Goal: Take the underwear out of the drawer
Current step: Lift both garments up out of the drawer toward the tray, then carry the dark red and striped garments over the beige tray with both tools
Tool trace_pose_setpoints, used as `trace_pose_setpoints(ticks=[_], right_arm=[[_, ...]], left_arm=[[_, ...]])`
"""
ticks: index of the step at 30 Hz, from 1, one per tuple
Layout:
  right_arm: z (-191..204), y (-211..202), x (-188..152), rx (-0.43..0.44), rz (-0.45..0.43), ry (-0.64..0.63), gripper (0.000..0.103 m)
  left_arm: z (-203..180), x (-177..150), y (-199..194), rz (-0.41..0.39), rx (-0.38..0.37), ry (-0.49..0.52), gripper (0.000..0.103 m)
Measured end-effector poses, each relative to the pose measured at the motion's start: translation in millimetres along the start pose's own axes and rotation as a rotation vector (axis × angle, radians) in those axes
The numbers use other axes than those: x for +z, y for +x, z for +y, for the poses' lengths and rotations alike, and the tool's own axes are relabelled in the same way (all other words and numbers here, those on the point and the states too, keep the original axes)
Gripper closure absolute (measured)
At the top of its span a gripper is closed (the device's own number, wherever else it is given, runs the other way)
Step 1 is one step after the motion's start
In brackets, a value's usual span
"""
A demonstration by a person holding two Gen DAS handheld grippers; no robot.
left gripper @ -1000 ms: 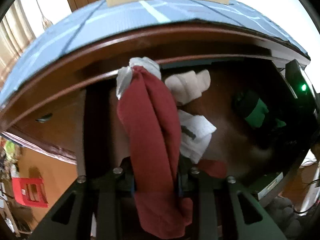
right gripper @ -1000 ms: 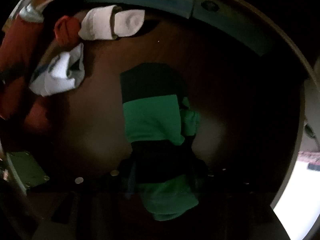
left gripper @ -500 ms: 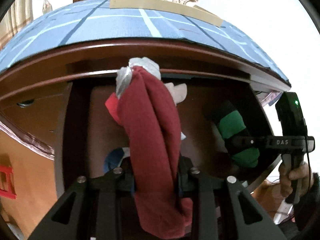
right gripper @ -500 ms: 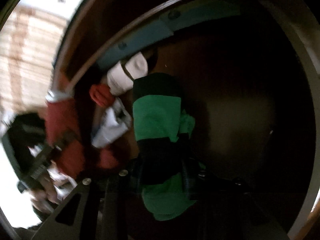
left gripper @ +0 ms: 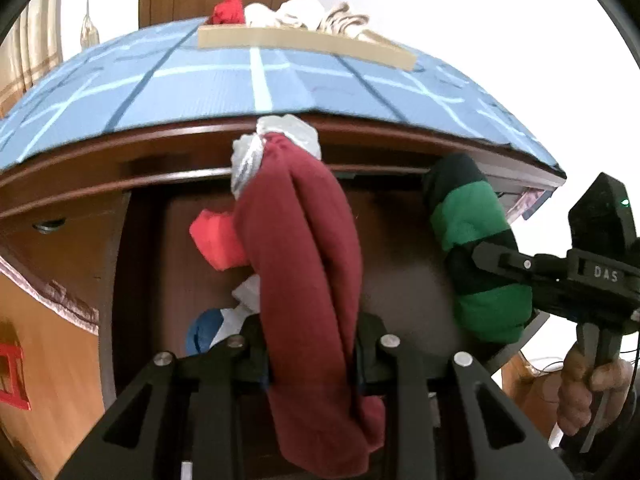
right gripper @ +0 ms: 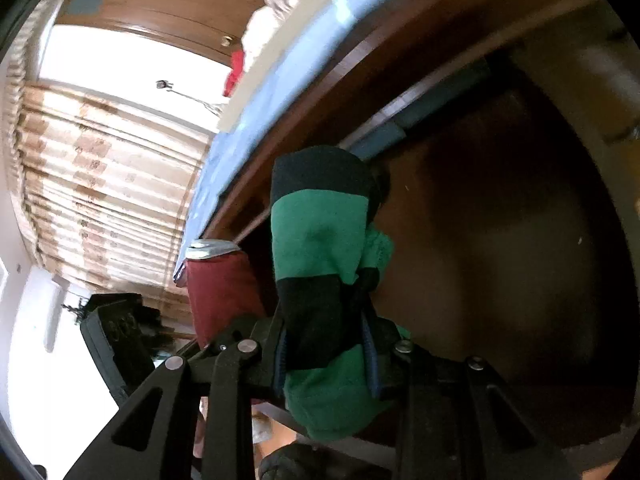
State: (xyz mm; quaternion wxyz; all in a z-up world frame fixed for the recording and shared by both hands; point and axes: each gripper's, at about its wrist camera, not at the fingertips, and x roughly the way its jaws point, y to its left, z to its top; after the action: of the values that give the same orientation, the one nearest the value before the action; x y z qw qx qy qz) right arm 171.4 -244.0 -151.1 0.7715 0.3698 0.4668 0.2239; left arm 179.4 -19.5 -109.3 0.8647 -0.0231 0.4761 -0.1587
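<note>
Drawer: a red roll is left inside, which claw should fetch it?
Neither is free now. Left claw grips the maroon underwear directly above the red roll; after unloading, left is likely nearer.

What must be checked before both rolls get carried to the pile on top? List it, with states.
1. Left gripper shut on the maroon roll: ok.
2. Right gripper shut on the green-and-black roll: ok.
3. Green-and-black roll lifted off the drawer floor: ok.
4. Maroon roll free of the red item behind it: cannot tell.
5. Room on the blue cloth in front of the pile: ok.
</note>
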Motion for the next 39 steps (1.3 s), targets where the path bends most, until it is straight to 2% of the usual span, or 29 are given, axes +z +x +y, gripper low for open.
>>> trace_pose_setpoints(ticks=[9,14,26,39], right_arm=[[46.5,-50.1,-0.1,-0.006,-0.153,-0.117,0.07],[52.2,-67.7,-3.5,0.003,-0.2,-0.139,0.07],[84.9,-76.5,-2.7,-0.004,-0.294,-0.228,0.07],[116.4,-80.6,12.3,0.036,-0.352,-0.276,0.07]], left_arm=[[-15.0,3.3,-24.9,-0.097,-0.004,0.032,0.076],[-15.9,5.0,-35.8,-0.139,-0.015,0.026,0.076],[-24.4,32.8,-59.7,-0.248,-0.028,0.043,0.076],[-29.7,57.7,-72.9,-0.319,0.007,0.078,0.076]])
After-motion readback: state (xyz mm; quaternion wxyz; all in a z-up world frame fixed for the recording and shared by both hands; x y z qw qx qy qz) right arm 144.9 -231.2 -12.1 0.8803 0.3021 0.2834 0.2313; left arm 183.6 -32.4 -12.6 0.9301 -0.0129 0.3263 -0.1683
